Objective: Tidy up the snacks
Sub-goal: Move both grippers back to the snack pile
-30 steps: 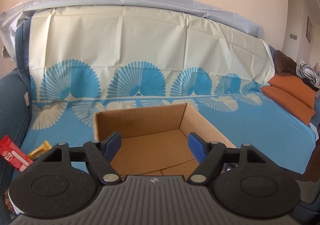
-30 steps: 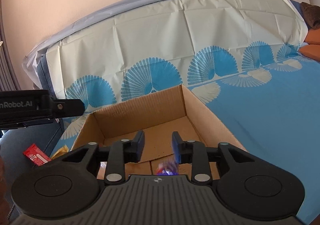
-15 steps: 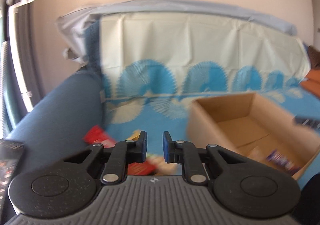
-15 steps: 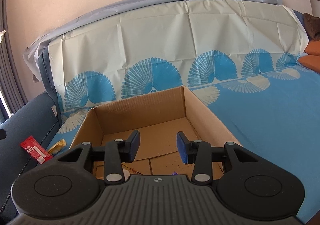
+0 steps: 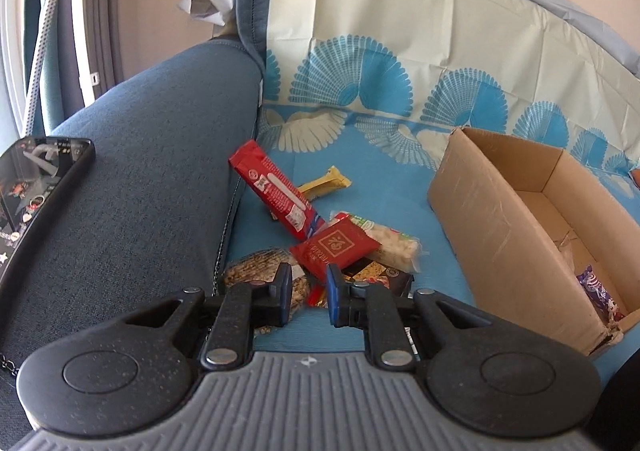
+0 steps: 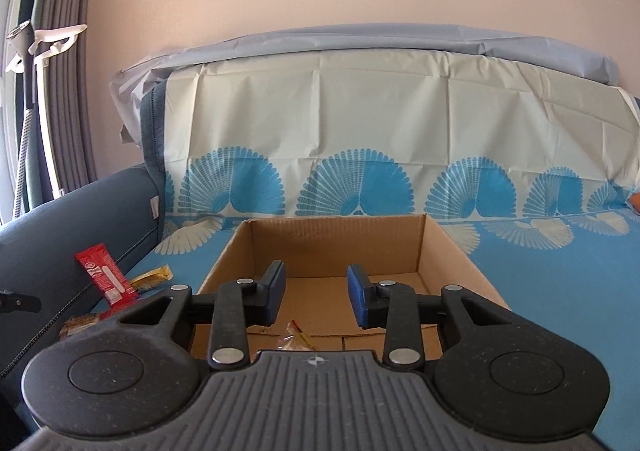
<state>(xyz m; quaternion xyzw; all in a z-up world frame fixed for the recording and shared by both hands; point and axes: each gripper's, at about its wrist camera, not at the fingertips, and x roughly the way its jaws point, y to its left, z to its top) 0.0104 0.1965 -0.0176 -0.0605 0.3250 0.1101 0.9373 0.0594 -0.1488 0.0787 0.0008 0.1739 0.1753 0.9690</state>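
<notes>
A heap of snacks lies on the blue sofa cover beside the armrest: a long red packet (image 5: pixel 276 191), a yellow bar (image 5: pixel 326 183), a square red packet (image 5: pixel 336 247), a clear bag of white puffs (image 5: pixel 394 245) and a round seed cake (image 5: pixel 260 271). My left gripper (image 5: pixel 308 293) hovers just short of the heap, jaws narrowly apart and empty. To the right stands the open cardboard box (image 5: pixel 496 219) with a purple packet (image 5: pixel 596 287) inside. My right gripper (image 6: pixel 316 295) points into the box (image 6: pixel 332 239), its jaws closing with nothing between them.
A dark phone (image 5: pixel 36 187) rests on the blue sofa armrest (image 5: pixel 140 171) left of the snacks. A clear wrapper (image 6: pixel 294 337) lies on the box floor. The patterned cover runs up the sofa back, and curtains hang at the far left.
My left gripper swung left from over the box to the snack heap, and its jaws went from wide to narrow. My right gripper rolled level over the box.
</notes>
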